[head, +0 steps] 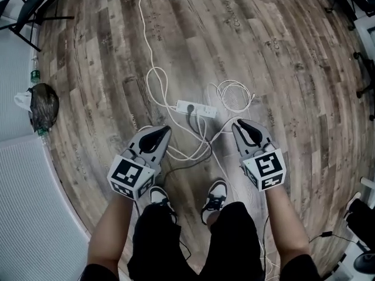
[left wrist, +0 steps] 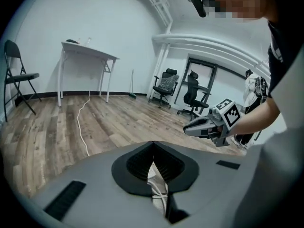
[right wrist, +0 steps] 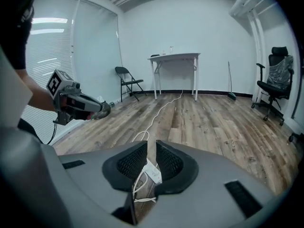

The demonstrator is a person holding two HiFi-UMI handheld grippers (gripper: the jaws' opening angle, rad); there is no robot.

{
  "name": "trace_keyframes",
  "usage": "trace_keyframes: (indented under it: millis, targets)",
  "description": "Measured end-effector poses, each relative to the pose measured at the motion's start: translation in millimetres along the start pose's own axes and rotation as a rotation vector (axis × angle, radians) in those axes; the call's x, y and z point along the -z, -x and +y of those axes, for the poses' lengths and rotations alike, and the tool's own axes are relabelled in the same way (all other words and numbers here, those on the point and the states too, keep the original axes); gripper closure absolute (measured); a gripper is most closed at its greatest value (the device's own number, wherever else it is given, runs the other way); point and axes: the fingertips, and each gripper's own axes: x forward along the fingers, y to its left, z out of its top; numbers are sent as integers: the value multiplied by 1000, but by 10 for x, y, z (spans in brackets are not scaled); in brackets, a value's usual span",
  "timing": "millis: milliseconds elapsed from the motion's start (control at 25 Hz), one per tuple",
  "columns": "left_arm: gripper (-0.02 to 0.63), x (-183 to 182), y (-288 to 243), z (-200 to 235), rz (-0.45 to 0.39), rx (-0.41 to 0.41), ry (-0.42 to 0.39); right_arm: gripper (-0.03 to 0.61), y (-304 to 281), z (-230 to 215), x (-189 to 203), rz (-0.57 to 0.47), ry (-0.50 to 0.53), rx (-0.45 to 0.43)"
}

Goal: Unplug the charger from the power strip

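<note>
- head view: a white power strip lies on the wood floor, ahead of the person's shoes. a dark charger is plugged in near its left end, with a dark cord trailing back toward the person. a white cable coil lies just right of the strip. the left gripper and right gripper hang on either side, nearer the person and clear of the strip.
- left gripper view: the left gripper has its jaws meeting at the tips, closed on nothing (one of the shoes shows through the gap below them). the right gripper is off to the right. a white table and a folding chair stand by the far wall.
- right gripper view: the right gripper has its jaws a narrow slit apart, with nothing between them. the power strip shows through the slit, down on the floor. the left gripper is at the left.
</note>
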Motion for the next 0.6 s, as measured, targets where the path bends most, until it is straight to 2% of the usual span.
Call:
trace_keyframes:
  millis: [80, 200, 360, 480, 600]
  targets:
    - [591, 322, -296, 143, 19, 15, -35, 489, -313, -50, 277, 16, 4, -9]
    - [591, 763, -689, 265, 50, 55, -57, 472, -696, -80, 608, 25, 24, -30]
    - [591, 1286, -1141, 446, 78, 95, -80, 424, -1173, 5, 1050, 37, 95, -113]
    - [591, 1652, -1441, 638, 98, 93, -67, 394, -1502, 44, 1429, 83, 181, -160]
    - [591, 1948, -1656, 744, 129, 104, -40, 383, -1729, 22, 1737, 133, 220, -188]
